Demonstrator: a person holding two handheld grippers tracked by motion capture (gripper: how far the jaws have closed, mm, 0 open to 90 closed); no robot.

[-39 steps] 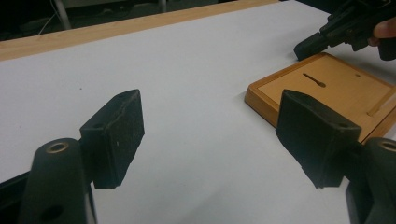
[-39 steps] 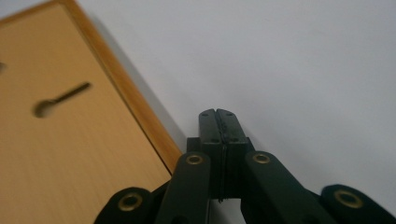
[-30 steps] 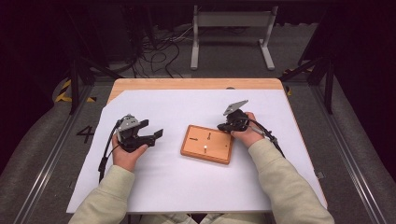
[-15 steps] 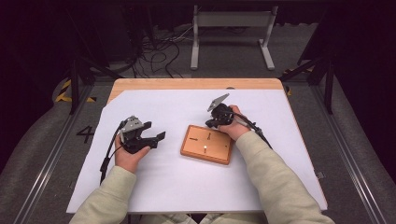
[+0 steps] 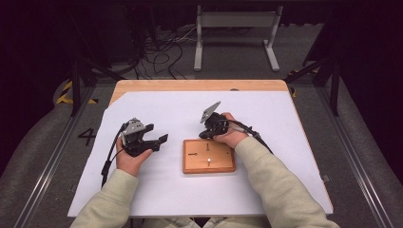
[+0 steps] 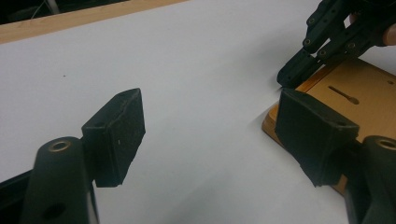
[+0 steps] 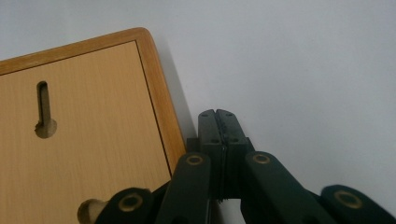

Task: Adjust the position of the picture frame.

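A flat wooden board with keyhole slots and a small pale peg lies on the white sheet near the table's middle. My right gripper is shut with nothing between its jaws, its tips low over the sheet just beyond the board's far edge, near the far left corner. In the right gripper view the closed tips lie beside the board's rounded edge, with a slot to the left. My left gripper is held open and empty left of the board. Its view shows both pads wide apart, the board and the right gripper beyond.
A white paper sheet covers most of the wooden table. Behind the table, on the dark floor, stand a metal frame and loose cables. Metal rails run along both sides of the table.
My right gripper has moved left along the board's far edge, still shut. The left gripper and the board have stayed where they were.
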